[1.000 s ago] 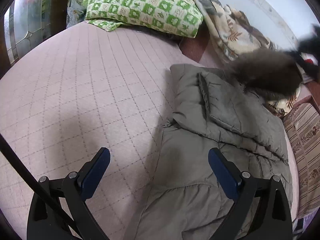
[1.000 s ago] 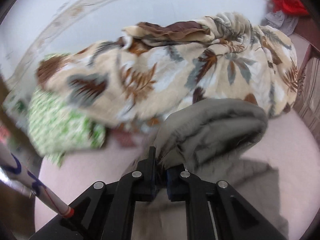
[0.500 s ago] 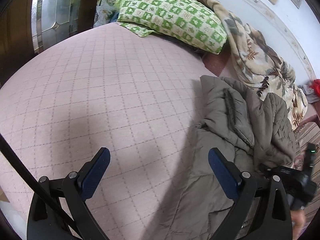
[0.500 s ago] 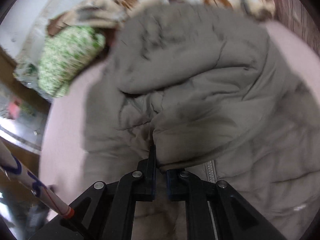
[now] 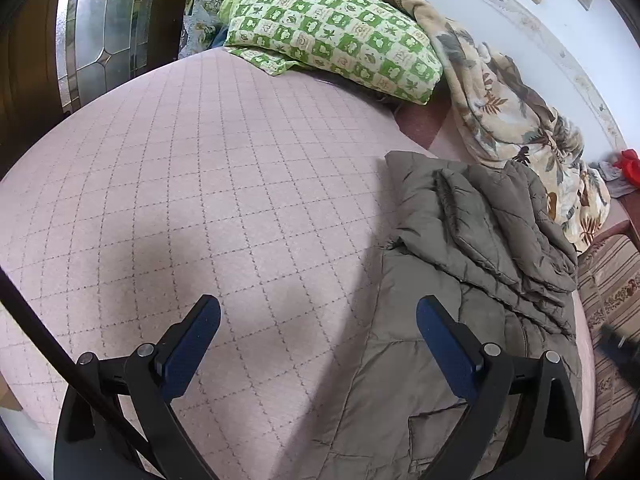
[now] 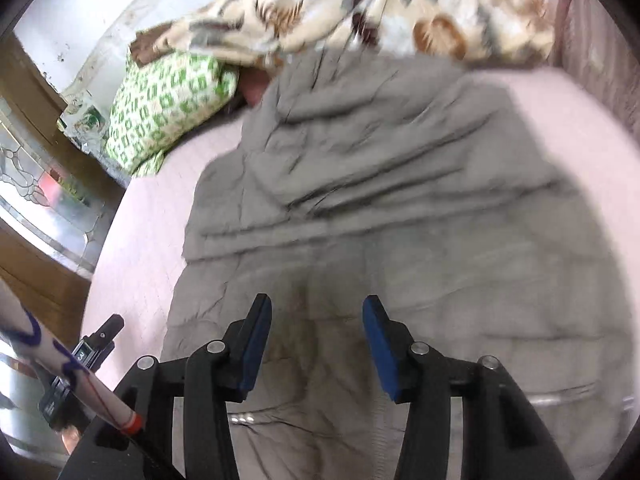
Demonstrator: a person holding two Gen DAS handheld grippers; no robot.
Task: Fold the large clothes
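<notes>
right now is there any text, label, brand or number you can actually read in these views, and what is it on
No text can be read.
Small display on the black device at the lower left of the right wrist view: faint characters, too small and blurred to read.
Blue scrawl on the white tube: loose marks, not legible words.
Grey coat: no label showing.

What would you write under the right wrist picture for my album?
Open right gripper hovering over a puffy grey coat on the pink bed.

Black tongs (image 5: pixel 318 320), blue pads (image 6: pixel 256 346), silver screws (image 5: pixel 146 349)
</notes>
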